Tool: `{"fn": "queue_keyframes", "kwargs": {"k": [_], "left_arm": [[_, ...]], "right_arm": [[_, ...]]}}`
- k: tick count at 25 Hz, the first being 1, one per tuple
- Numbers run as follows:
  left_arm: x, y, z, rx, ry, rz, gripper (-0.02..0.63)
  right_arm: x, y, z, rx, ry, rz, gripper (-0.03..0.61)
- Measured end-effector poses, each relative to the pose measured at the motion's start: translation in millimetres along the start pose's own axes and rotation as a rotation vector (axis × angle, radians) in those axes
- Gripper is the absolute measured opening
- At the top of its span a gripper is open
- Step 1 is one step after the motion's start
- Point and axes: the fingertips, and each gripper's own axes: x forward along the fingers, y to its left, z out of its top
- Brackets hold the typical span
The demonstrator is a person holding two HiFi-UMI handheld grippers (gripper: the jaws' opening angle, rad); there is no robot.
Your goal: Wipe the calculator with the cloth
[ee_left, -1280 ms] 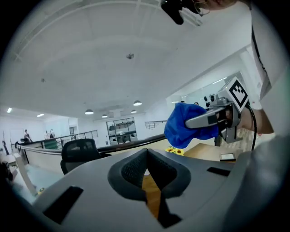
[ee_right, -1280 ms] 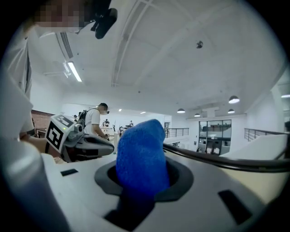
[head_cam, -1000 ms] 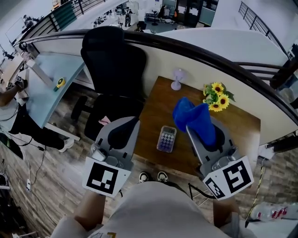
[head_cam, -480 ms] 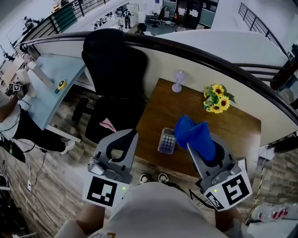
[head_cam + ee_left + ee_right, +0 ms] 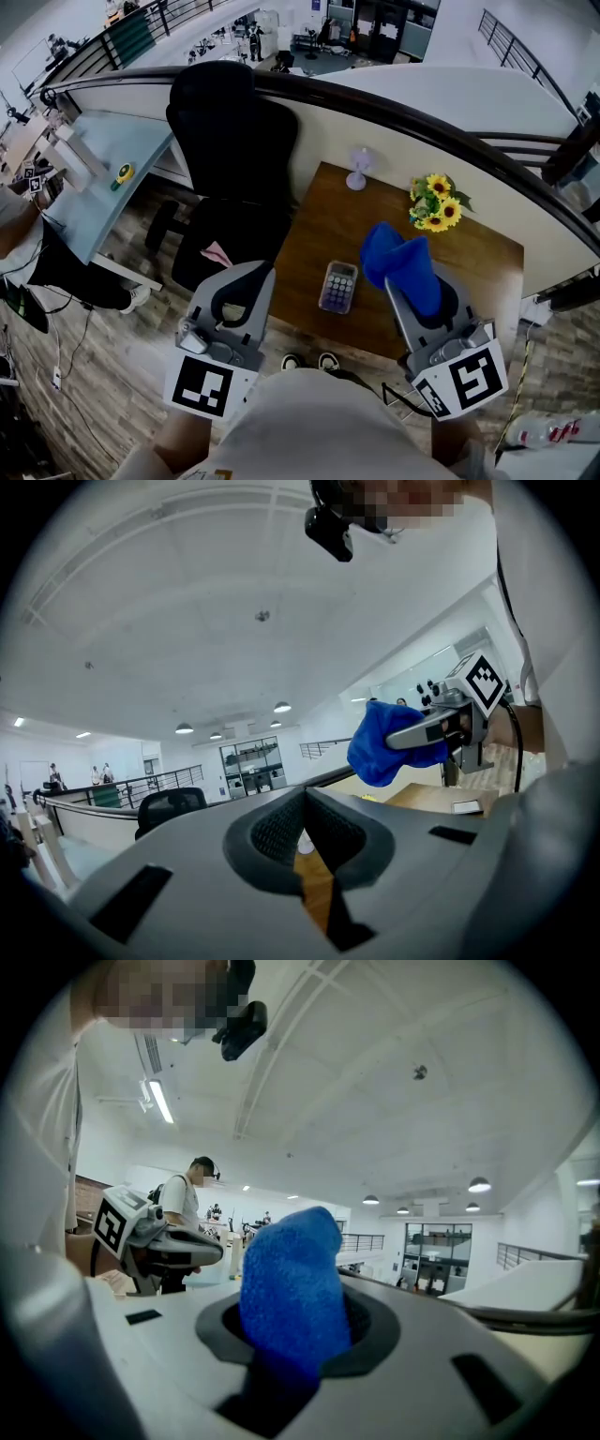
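Note:
A small grey calculator [image 5: 337,286] lies flat near the front edge of the wooden table [image 5: 478,262]. My right gripper [image 5: 405,279] is shut on a blue cloth [image 5: 398,261], held in the air just right of the calculator and apart from it. The cloth [image 5: 292,1307] bulges up between the jaws in the right gripper view. My left gripper [image 5: 253,274] hangs off the table's left front corner, shut with nothing in it. In the left gripper view its pads [image 5: 281,829] meet, and the cloth [image 5: 380,747] shows up right.
Sunflowers [image 5: 433,208] stand at the table's back right and a small lilac fan [image 5: 357,169] at the back. A black office chair [image 5: 230,141] is left of the table. Beyond it is a pale desk [image 5: 98,173]. The person's shoes [image 5: 305,360] show below the front edge.
The right gripper with the cloth has come down toward the table and drifted a little to the right of the calculator. The left gripper has barely moved.

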Motion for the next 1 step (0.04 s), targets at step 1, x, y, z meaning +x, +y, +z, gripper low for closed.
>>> {"fn": "queue_keyframes", "kwargs": {"k": [1], "left_arm": [[-1.7, 0.6, 0.8, -0.002, -0.002, 0.003, 0.003]], "right_arm": [[-0.4, 0.5, 1.0, 0.000, 0.000, -0.002, 0.127]]}}
